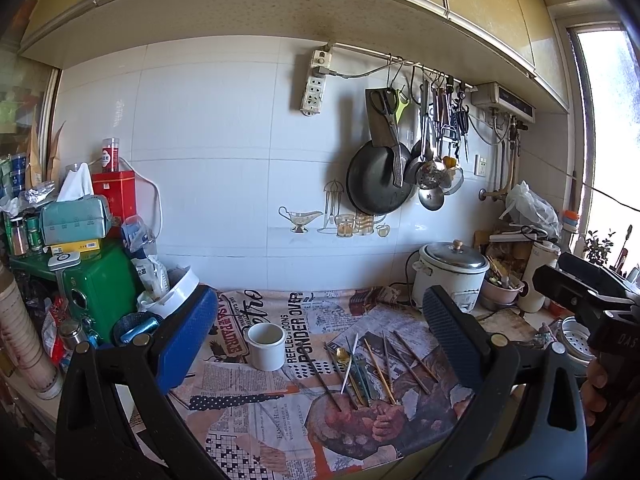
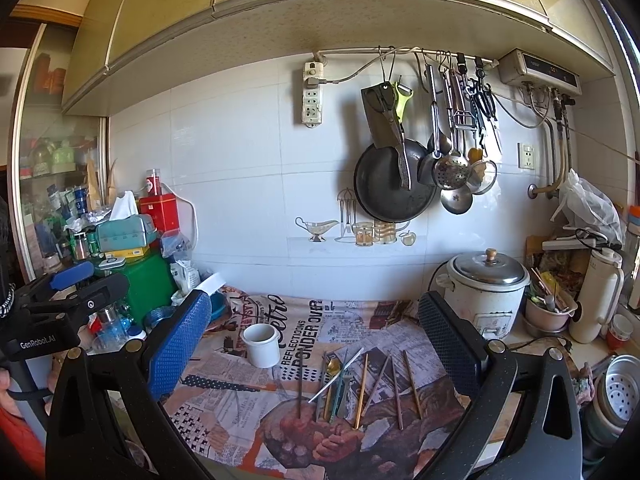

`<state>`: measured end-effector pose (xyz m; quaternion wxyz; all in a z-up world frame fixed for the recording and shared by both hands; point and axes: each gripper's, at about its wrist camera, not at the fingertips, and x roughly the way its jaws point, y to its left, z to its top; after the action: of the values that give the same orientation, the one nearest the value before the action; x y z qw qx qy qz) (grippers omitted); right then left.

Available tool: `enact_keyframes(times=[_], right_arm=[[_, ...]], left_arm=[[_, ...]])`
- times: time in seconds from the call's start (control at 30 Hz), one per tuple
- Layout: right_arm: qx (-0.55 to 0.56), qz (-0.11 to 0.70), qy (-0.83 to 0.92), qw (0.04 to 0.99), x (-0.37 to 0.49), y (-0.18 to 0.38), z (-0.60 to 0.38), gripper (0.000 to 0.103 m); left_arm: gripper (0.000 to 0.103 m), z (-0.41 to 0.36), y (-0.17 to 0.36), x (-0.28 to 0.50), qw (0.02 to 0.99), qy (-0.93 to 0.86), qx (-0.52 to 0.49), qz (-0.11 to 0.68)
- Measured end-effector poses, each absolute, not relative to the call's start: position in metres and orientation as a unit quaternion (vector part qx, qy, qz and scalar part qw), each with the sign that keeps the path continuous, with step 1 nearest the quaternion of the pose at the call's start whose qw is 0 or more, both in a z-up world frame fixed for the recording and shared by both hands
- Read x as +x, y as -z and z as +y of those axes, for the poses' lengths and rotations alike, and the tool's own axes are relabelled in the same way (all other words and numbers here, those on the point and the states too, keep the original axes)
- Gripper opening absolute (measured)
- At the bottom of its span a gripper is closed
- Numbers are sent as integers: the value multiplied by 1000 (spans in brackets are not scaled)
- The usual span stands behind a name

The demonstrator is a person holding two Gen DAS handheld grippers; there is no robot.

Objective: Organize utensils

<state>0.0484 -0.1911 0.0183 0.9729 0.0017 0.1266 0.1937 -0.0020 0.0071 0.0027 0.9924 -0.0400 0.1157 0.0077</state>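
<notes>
Both tongs hang above the worktop (image 1: 508, 316) with their fingers spread wide and nothing between them. The left tongs (image 1: 316, 344) show a blue-padded finger (image 1: 188, 344) on one side and a dark-padded finger (image 1: 452, 340) on the other; the right tongs (image 2: 316, 344) have the same pair of pads, and their black body also shows at the right edge of the left wrist view, held by a hand (image 1: 596, 380). A newspaper-print cloth (image 2: 224, 408) covers the worktop. On it lies a loose bunch of utensils (image 2: 352, 384), laid side by side and partly crossing: dark and wooden chopsticks (image 2: 412, 384), a gold-coloured spoon (image 2: 333, 366) and a pale stick (image 2: 336, 374) lying slantwise over the others. A white cup (image 2: 261, 344) stands upright and apart from them, to their left, nearer the wall. A rice cooker (image 2: 486, 292) with a metal lid stands at the back right of the cloth. On the tiled wall a black pan (image 2: 394, 188), ladles and scissors hang from a rail.
</notes>
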Motion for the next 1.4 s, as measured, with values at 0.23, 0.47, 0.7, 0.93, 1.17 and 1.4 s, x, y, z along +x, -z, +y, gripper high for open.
enact_keyframes(times=[0.23,0.47,0.7,0.93,1.17,1.4], right_arm=[[4,132,-195,972,52,-16,-195,103],[5,134,-188,973,58,-14,-200,103],[5,150,-180,972,74,-4,-206,103],[5,189,-161,969,107,20,-213,103],[-7,252,-124,960,159,59,-227,103],[-19,329,-97,939,221,108,-245,103]], left_arm=[[103,9,-3,-3,992,-7,-40,116],[103,10,-7,7,992,-9,-40,123],[103,2,7,28,989,-12,-35,140],[103,0,35,71,982,-17,-45,181],[103,-4,80,138,968,-26,-45,244],[103,-4,135,210,946,-35,-51,319]])
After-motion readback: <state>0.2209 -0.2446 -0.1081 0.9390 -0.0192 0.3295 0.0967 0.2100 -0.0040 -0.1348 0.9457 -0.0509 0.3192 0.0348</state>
